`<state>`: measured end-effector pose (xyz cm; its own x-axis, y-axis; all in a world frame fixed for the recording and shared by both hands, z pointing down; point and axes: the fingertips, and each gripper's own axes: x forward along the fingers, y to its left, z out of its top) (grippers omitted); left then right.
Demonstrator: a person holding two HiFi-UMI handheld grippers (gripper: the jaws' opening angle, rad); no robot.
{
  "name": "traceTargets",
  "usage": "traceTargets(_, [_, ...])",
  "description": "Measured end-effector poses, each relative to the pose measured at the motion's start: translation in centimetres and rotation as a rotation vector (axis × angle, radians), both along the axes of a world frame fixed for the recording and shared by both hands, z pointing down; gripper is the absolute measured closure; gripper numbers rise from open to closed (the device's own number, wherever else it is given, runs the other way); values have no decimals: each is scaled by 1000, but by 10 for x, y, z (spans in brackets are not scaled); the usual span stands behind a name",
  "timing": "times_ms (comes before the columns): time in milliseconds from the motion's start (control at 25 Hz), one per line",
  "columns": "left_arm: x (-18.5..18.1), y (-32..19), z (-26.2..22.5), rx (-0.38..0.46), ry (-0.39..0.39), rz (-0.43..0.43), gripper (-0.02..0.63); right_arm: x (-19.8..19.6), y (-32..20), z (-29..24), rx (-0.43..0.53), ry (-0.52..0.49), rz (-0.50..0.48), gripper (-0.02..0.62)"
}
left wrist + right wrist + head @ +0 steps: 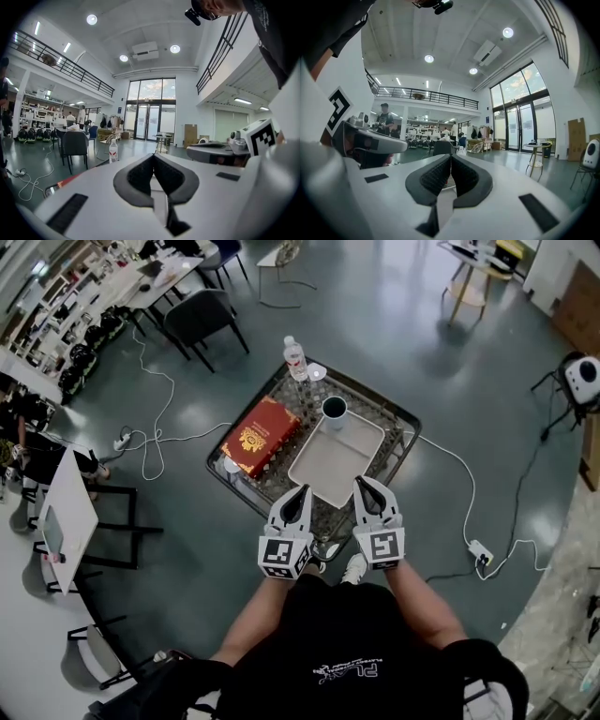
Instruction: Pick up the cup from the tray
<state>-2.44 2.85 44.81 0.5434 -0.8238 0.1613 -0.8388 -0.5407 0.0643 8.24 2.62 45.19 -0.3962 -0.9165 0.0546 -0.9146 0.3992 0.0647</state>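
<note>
A dark cup (pixel 334 409) with a pale rim stands upright at the far end of a white tray (pixel 330 468) on a low wire-top table (pixel 401 442). My left gripper (pixel 301 491) and right gripper (pixel 361 483) hover side by side over the table's near edge, short of the tray's near end. Both are shut and hold nothing. In both gripper views the jaws meet at their tips and point level out into the room; the cup does not show there. A water bottle (pixel 113 151) shows in the left gripper view.
A red book (pixel 260 435) lies on the table left of the tray, and a clear water bottle (pixel 295 359) stands at the far corner. Cables (pixel 159 423) and a power strip (pixel 481 553) lie on the floor. Chairs (pixel 200 320) and desks stand at the left.
</note>
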Motion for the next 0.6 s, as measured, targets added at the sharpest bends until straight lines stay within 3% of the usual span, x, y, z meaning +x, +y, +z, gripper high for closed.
traceTargets(400, [-18, -46, 11, 3, -45, 63, 598, -15, -37, 12, -26, -5, 68, 586])
traceTargets(600, [-18, -70, 16, -14, -21, 119, 598, -21, -59, 13, -30, 16, 100, 586])
